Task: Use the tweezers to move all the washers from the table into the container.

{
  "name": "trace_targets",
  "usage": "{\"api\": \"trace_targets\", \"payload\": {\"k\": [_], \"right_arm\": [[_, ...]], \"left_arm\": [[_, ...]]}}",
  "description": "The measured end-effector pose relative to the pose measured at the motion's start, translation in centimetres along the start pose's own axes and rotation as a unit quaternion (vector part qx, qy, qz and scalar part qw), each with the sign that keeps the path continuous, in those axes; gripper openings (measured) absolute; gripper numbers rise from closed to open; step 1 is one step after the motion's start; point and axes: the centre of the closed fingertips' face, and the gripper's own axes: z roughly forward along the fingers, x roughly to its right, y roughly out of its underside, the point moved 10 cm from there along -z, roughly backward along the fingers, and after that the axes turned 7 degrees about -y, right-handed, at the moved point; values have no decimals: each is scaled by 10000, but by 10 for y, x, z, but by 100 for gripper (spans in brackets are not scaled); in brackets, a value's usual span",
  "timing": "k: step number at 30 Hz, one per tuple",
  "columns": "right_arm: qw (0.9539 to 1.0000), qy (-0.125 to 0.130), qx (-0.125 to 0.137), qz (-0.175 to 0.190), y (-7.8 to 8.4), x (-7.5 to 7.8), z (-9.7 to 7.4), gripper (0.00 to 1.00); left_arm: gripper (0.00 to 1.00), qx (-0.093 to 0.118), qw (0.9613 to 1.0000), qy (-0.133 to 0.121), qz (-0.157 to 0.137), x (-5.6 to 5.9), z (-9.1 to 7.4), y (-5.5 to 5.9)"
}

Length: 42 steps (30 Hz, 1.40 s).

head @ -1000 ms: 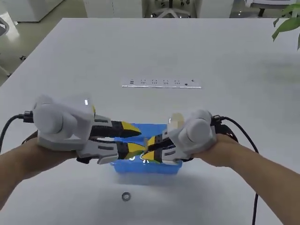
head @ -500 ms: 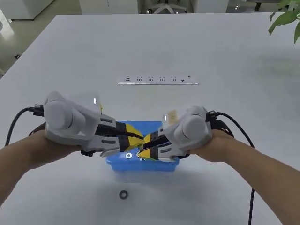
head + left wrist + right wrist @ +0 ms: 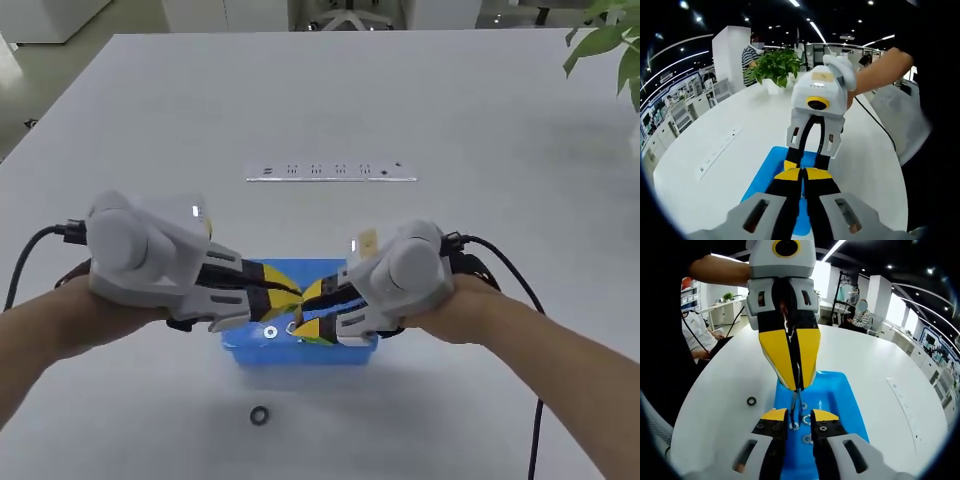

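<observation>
The tweezers (image 3: 797, 377) are mostly hidden. In the right gripper view they show as a thin dark sliver pinched between the yellow jaws of the left gripper (image 3: 796, 386), with a fine end poking out past those jaws. From the head view both grippers' bodies cover them and they cannot be made out. Their long axis runs along the left gripper's jaws, pointing out of its tips toward the right gripper (image 3: 800, 417) and down at the floor of the blue container (image 3: 842, 390). The left gripper's jaws are pressed nearly together, clamping the tweezers. The right gripper faces it tip to tip, its jaws narrowly apart. The tweezers' fine end reaches down toward that gap, and it is too small to tell whether the pads touch it or whether it carries a washer. Several washers (image 3: 806, 419) lie on the container floor directly under and between the right gripper's jaw tips. A few are partly covered by the jaws, so their count is unclear. One more washer (image 3: 260, 415) lies on the white table (image 3: 450, 130) outside the container, on the person's side of both grippers' tips and well apart from them. The container sits beneath both pairs of jaws, its near wall partly hidden by the grippers in the head view.
</observation>
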Motion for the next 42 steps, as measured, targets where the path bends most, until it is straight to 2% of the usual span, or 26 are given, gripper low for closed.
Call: {"api": "trace_targets", "payload": {"k": [14,24,32,42], "right_arm": [[9982,434,30,412,-8,-11,-24,32],[9931,864,12,792,-6,-24,-46,49],[9890,1149,11,935,-9,-38,-54,63],[9826,1412,163,1194,-7,-61,-59,76]], "left_arm": [[5,-35,9999,-70,134,4,-9,-12],[5,-16,9995,-255,158,4,-23,-23],[5,-16,9993,-356,64,5,-38,-29],[5,-44,9990,-447,22,11,-59,-31]]}}
